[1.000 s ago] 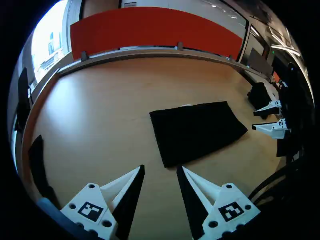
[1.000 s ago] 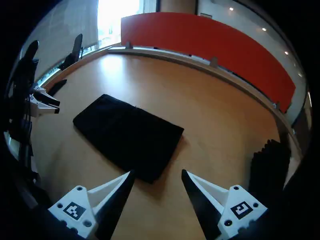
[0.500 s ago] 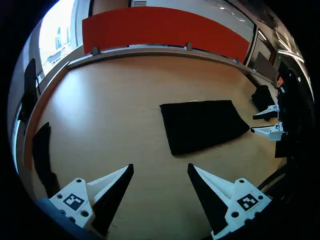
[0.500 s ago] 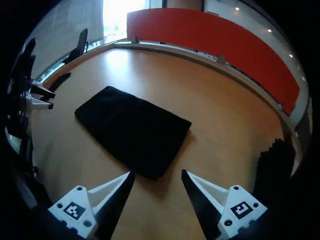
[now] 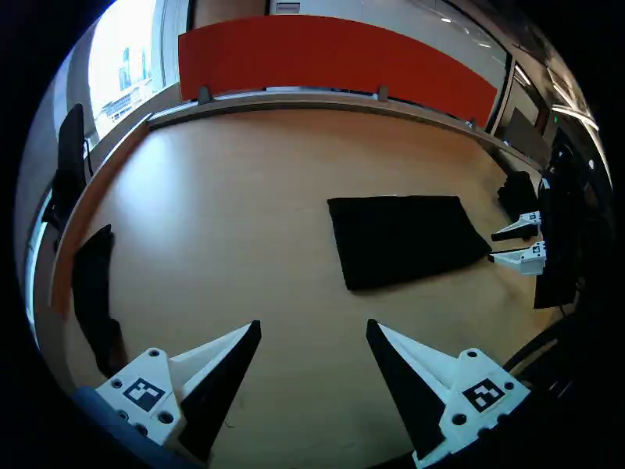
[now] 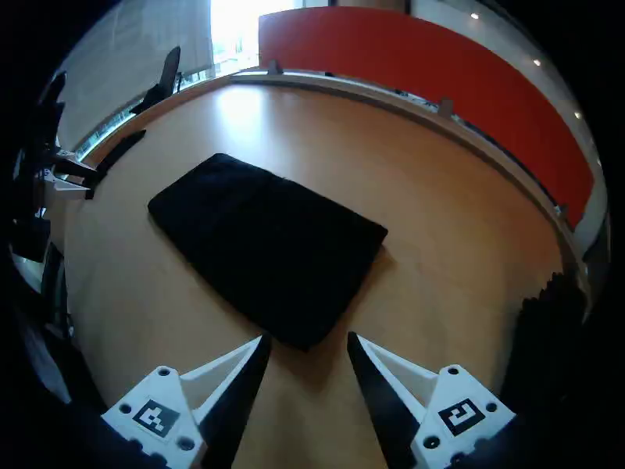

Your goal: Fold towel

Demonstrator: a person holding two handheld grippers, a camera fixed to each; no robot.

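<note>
1. Spotted black towel (image 5: 406, 238) lying flat as a neat rectangle on the wooden table (image 5: 219, 211), right of centre in the left gripper view.
2. Found left gripper (image 5: 312, 324) with jaws wide apart, gripping nothing, held over bare wood well short of the towel.
3. Caught right gripper (image 6: 308, 336) with jaws apart too, though less widely, with the towel's near corner just ahead between the two tips and not clamped.
4. Picked out that same gripper at the towel's far side in the left gripper view, tips near the cloth; could not tell about contact.
5. Noted red panel (image 5: 328, 62) along the table's far edge.
</note>
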